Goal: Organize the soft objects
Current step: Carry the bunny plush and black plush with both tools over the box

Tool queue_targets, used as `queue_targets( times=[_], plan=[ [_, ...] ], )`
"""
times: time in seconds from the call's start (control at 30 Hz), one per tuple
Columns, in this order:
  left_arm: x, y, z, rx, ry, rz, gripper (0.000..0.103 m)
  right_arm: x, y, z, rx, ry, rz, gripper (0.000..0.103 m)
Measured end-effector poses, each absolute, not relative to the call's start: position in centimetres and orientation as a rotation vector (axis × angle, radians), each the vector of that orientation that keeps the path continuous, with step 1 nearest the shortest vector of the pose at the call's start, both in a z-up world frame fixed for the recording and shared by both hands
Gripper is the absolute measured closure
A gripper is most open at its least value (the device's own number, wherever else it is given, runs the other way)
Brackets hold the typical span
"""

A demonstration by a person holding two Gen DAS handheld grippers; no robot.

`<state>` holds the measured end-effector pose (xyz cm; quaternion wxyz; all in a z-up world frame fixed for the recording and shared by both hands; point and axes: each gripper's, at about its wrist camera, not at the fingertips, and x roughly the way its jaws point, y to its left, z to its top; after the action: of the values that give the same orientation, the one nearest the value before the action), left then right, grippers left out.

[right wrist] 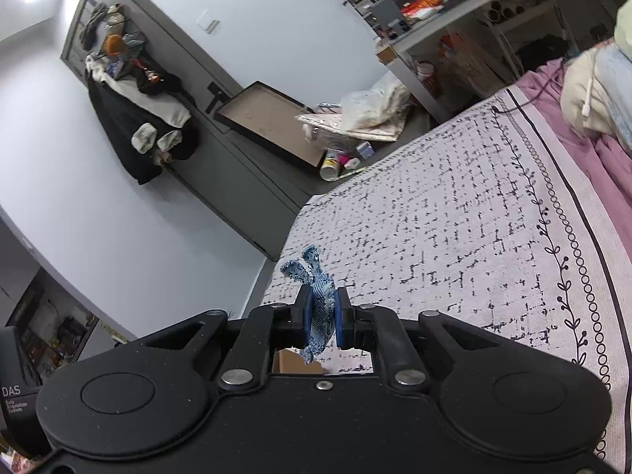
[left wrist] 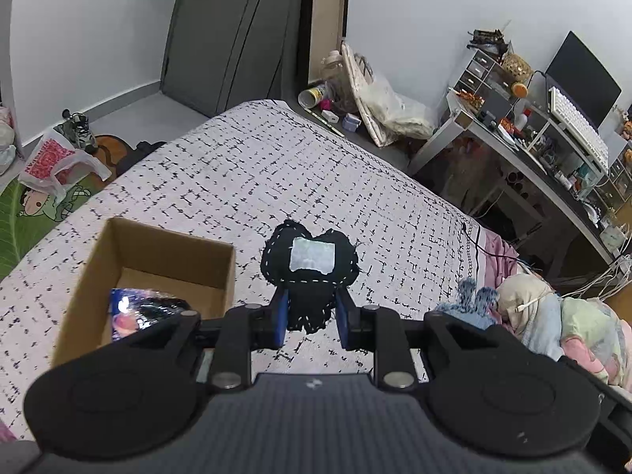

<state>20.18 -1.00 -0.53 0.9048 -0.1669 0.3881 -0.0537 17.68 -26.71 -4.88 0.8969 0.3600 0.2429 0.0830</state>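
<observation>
Bedspread (left wrist: 316, 166) patterned in black marks, cardboard box (left wrist: 158, 252) at left with shiny packet (left wrist: 142, 308) inside, black stitched plush (left wrist: 308, 264) clamped by left gripper (left wrist: 312, 316) above bed beside box, blue denim scrap (right wrist: 318, 308) pinched in right gripper (right wrist: 322, 318), cluttered desk (left wrist: 513, 150) beyond.

Even, cool indoor light fills both views, with soft, faint shadows on the bed (left wrist: 316, 181). A bright ceiling glare blooms in the right view's upper left corner. Fisheye distortion bends the walls and door (right wrist: 166, 91) strongly toward the edges, whose corners go dark. Both pictures are fairly sharp, with slight softness at the rims.
</observation>
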Motion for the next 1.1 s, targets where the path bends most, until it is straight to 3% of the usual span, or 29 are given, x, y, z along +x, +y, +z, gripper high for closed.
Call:
queue_targets(
  times=[0.57, 1.1],
  plan=[
    [17.0, 3.1, 0.0, -0.371, 0.779, -0.086, 0.079, 16.6, -23.8, -3.2, 0.688, 0.508, 0.218, 0.091],
    [17.2, 8.3, -2.9, -0.41, 0.822, 0.005, 0.079, 17.8, -19.0, -5.1, 0.625, 0.601, 0.275, 0.091]
  ],
)
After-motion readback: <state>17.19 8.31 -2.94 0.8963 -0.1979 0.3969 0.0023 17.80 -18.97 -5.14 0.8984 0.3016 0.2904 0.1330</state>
